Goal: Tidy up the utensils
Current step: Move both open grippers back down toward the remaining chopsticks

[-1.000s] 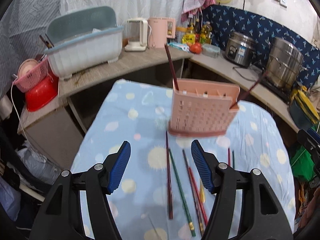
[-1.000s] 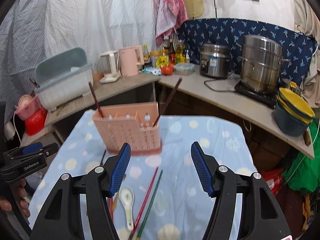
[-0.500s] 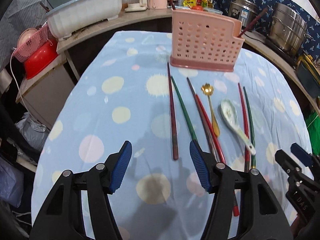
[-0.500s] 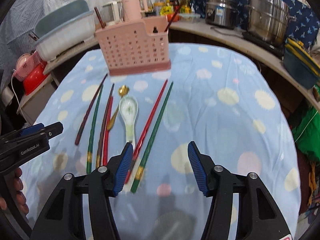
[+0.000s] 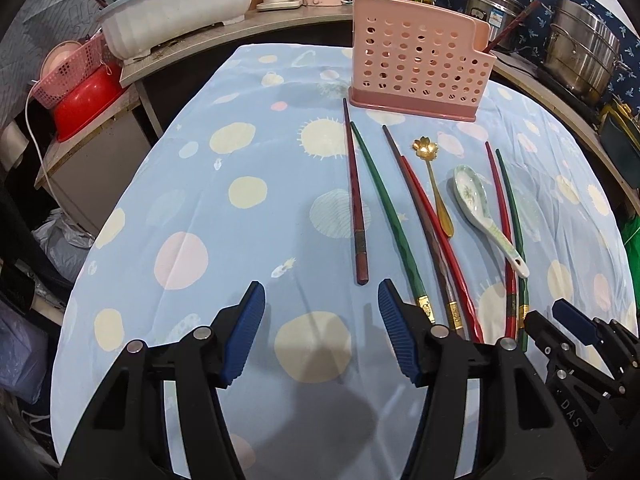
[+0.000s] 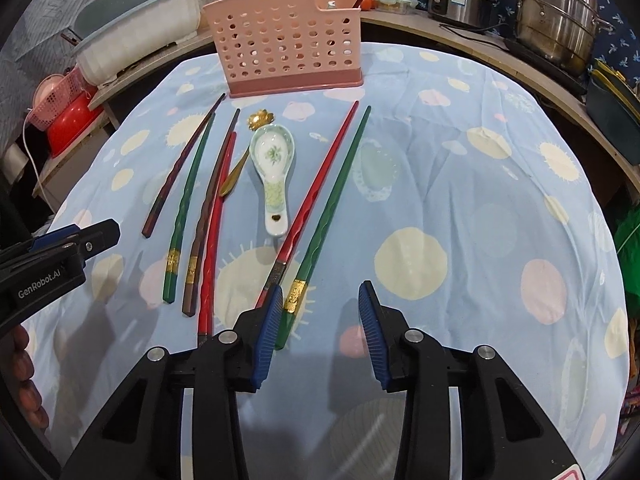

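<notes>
Left gripper (image 5: 322,312) released, jaws apart over bare spotted blue tablecloth (image 5: 240,216), just short of the dark brown chopstick (image 5: 357,200). Right gripper (image 6: 318,316) closing with nothing yet pinched, its left blue pad (image 6: 266,332) seemingly touching the butt of the gold-banded green chopstick (image 6: 332,208), beside a red chopstick (image 6: 316,184). Beyond: white ceramic soup spoon (image 6: 273,168), gold flower-bowled spoon (image 5: 434,184), perforated pink plastic utensil holder (image 6: 288,48) upright at the far edge.

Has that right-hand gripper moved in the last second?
Yes. The right gripper has come down toward the table: the pink basket now sits higher in its view, and its closing jaws hang over the chopstick ends.
</notes>
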Tool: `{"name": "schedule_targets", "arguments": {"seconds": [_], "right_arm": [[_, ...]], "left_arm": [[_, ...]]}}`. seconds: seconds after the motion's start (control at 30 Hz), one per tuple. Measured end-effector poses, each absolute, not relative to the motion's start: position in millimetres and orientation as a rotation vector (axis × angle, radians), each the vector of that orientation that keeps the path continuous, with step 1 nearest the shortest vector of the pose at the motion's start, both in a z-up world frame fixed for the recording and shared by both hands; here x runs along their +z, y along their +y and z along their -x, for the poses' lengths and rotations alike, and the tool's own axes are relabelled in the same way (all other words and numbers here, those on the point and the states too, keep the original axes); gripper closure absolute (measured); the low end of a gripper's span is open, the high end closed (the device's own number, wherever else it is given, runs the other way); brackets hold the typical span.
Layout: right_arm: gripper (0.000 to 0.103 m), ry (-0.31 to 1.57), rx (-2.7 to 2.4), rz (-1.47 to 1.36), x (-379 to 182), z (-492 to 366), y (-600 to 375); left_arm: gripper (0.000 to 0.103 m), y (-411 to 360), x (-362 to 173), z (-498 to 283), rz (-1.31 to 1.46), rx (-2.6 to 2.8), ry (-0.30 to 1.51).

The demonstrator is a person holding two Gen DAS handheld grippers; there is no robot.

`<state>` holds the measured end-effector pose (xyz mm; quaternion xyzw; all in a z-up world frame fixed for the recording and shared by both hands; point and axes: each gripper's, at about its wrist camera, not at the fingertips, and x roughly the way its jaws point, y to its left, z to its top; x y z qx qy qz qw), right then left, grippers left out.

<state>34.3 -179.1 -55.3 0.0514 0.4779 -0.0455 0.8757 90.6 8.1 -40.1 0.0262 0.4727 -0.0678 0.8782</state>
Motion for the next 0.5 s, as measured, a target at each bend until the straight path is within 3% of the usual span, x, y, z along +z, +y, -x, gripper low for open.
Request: {"name": "schedule_targets", "arguments": {"seconds": [0.37, 0.5], "right_arm": [[0.080, 1.009, -0.095, -0.063, -64.8, -35.6, -174.0], [0.089, 1.008, -0.099, -0.078, -64.7, -34.7, -179.8]], "left_arm": [[0.051, 10.2, -46.9, -91.6, -0.034, -0.159, 1.009], [0.051, 8.6, -49.6, -95.1, -0.022, -0.168, 1.021]]}}
